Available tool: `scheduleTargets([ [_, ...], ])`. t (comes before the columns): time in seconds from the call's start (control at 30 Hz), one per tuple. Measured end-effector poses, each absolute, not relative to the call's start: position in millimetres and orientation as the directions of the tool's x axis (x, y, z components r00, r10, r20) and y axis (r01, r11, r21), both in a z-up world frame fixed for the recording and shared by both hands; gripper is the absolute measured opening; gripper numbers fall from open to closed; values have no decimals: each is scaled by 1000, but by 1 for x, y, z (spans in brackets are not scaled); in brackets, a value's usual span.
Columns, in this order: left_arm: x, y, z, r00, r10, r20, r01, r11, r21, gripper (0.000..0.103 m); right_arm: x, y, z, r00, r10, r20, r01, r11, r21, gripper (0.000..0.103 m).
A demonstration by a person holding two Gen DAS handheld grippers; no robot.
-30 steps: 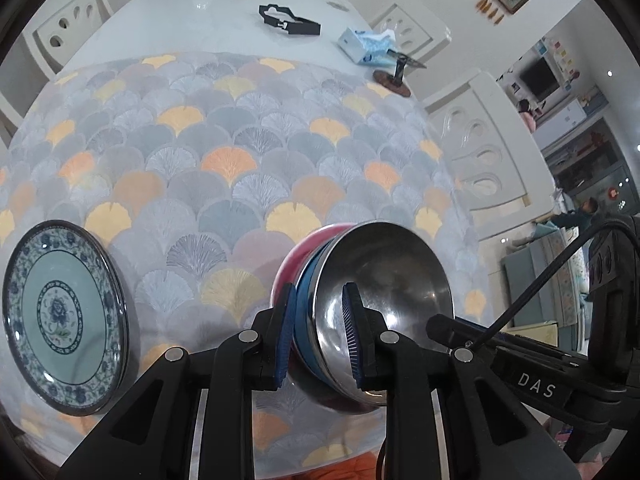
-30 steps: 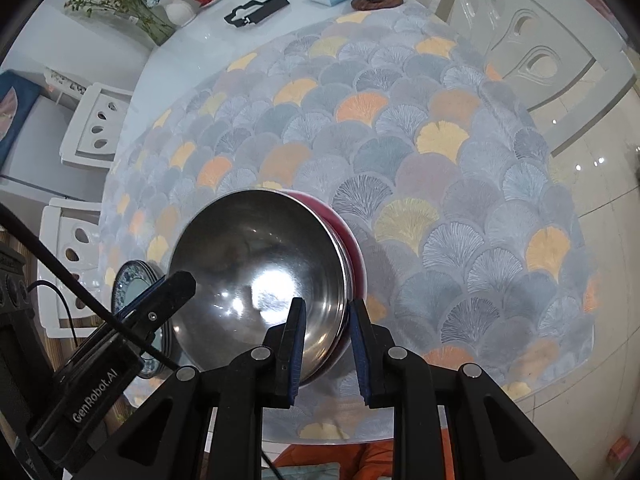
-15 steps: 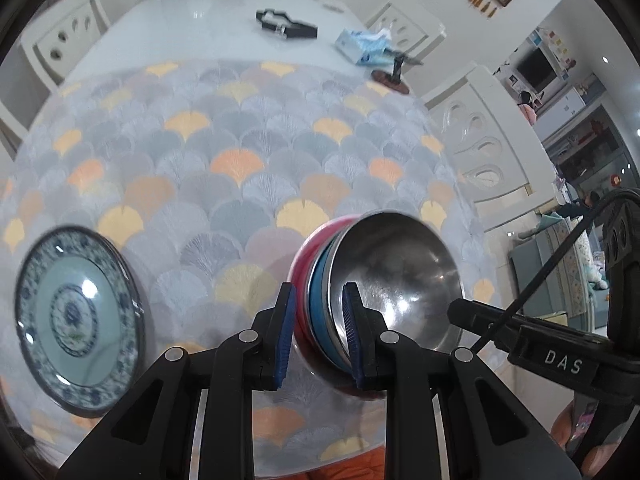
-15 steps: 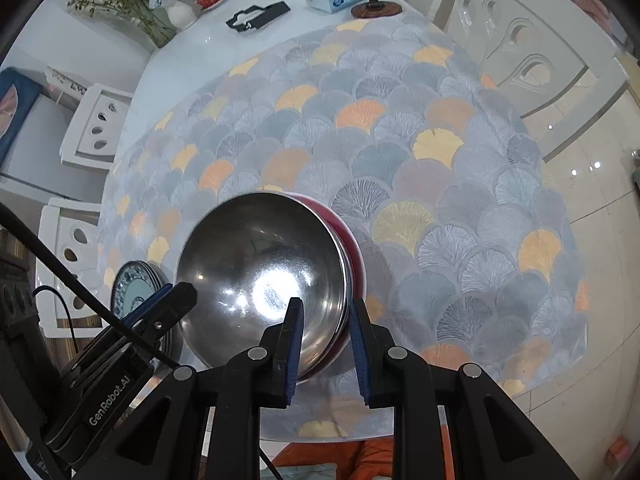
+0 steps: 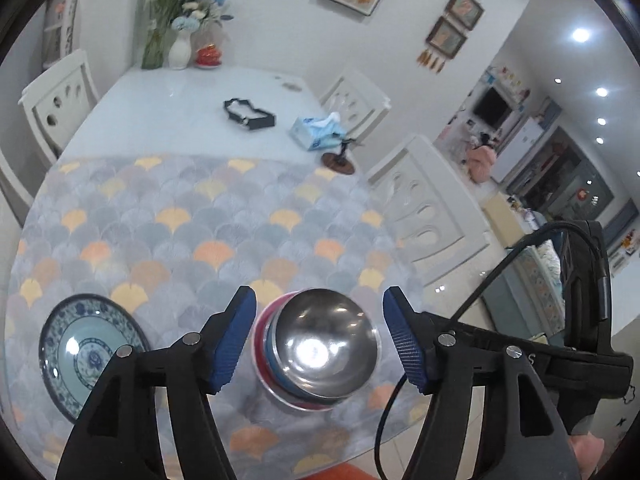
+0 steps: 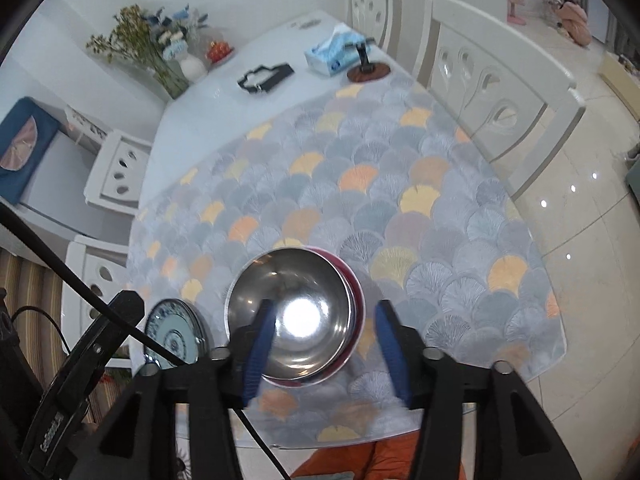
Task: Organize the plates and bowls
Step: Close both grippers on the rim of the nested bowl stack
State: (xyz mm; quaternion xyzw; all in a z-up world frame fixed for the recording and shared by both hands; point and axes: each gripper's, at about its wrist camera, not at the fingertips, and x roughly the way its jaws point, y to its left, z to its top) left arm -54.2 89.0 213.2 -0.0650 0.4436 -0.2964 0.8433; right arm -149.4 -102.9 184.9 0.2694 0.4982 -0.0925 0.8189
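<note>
Both claws open above the stacked bowls on the bench.

The left claw point(image 5: 319, 336) and right claw point(image 6: 325, 344) hang over the bench point(image 5: 168, 120), their jaws opening, blue pads clear of the bowl stack point(image 5: 316, 356) seen between them. The stack, a steel bowl point(image 6: 292, 316) nested in blue and red ones, sits on the fan-patterned cloth point(image 6: 360, 200) near its front edge. A blue-and-white plate point(image 5: 86, 354) lies apart on the cloth, left of the stack.
</note>
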Motion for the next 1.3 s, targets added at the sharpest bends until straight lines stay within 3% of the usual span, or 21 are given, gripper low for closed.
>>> scheduleTargets([
  [0.2, -68, 92, 232, 460, -565, -685, 465, 811, -356, 64, -164, -95, 228, 619, 69, -782, 343, 873, 348, 55],
  [0.33, -76, 97, 244, 505, -551, -664, 455, 824, -338, 69, -173, -85, 255, 704, 9, -710, 285, 912, 295, 86],
  [0.43, -75, 99, 247, 527, -533, -661, 439, 837, -325, 77, -169, -83, 258, 709, 14, -705, 263, 923, 282, 86],
  [0.97, -40, 79, 186, 434, -426, -794, 242, 904, -352, 77, -136, -143, 176, 506, 154, -849, 322, 879, 351, 86],
  [1.3, -47, 81, 152, 489, -218, -845, 189, 972, -141, 77, -125, -135, 132, 399, 220, -890, 240, 912, 333, 86],
])
